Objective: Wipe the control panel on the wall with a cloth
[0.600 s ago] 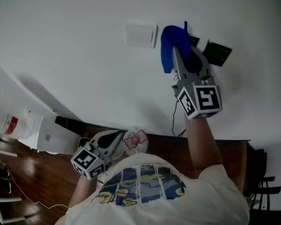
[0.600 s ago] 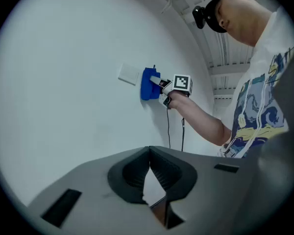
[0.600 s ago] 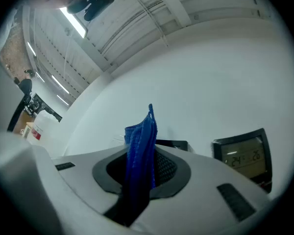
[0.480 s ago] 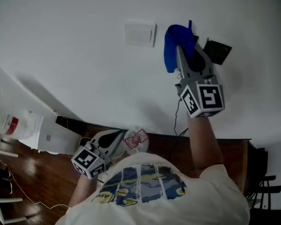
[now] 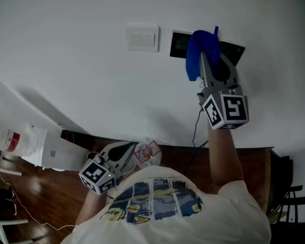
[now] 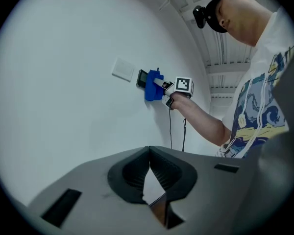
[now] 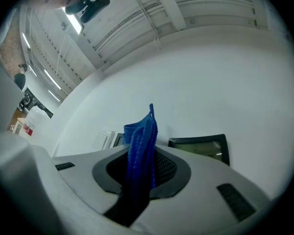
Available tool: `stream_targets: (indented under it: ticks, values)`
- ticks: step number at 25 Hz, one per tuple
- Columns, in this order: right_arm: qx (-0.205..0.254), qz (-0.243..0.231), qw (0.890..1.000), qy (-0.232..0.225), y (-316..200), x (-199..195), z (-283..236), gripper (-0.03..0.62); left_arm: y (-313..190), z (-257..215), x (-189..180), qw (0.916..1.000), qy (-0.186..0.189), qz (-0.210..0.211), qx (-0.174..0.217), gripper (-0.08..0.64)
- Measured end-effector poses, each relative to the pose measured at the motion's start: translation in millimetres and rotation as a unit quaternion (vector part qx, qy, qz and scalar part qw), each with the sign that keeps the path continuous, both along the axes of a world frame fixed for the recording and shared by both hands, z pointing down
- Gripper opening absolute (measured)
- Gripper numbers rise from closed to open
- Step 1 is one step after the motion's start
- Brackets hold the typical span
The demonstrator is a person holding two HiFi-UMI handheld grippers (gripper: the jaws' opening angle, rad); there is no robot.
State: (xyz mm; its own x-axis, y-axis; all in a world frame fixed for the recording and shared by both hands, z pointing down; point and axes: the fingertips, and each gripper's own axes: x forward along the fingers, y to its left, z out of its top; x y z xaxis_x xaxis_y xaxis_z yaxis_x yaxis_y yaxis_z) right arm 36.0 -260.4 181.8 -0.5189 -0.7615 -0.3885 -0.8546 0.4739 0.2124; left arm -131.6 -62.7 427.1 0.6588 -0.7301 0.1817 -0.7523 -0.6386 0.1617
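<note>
white wall (image 5: pixel 66 14) is filling most of every view, with dark wood floor (image 5: pixel 51 197) showing low in the head view. the right gripper (image 7: pixel 142 168) is clamping its jaws on a blue cloth (image 7: pixel 141 136), which is bunching between the pads and sticking out past the tips. the person is holding it raised so that the cloth is lying against the wall, or just off it, at the right edge of the dark control panel (image 5: pixel 180 44), with a tilted dark plate (image 5: pixel 234 51) just beside it on the other side and a white switch plate (image 5: pixel 142 38) further left. the left gripper (image 6: pixel 149 180) is hanging low by the person's waist, jaws pressed together on nothing, well apart from the work. i am judging the wiping step to be in hand but the panel face not yet covered. the next move is likely calling for sliding the cloth leftward across the panel with light, even pressure and a firm pinch.
</note>
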Motion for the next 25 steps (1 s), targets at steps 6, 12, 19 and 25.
stream_targets:
  ticks: [6,12,19,25]
  values:
    - [0.005,0.021,1.000,-0.003,1.0,23.1,-2.1,0.097,-3.5,-0.3,8.1,0.9999,-0.005,0.009,-0.001,0.001]
    - [0.003,0.033,0.999,-0.007,-1.6,45.8,1.1,0.097,-10.2,1.3,20.4,0.9996,-0.009,0.024,-0.009,0.001]
    - [0.006,0.057,0.998,-0.014,-0.1,77.4,0.4,0.097,-17.9,-0.6,31.7,0.9991,-0.014,0.038,-0.009,0.001]
    - [0.006,0.085,0.996,-0.013,-1.7,110.8,3.6,0.097,-24.4,-5.0,42.5,0.9985,-0.011,0.054,-0.002,0.001]
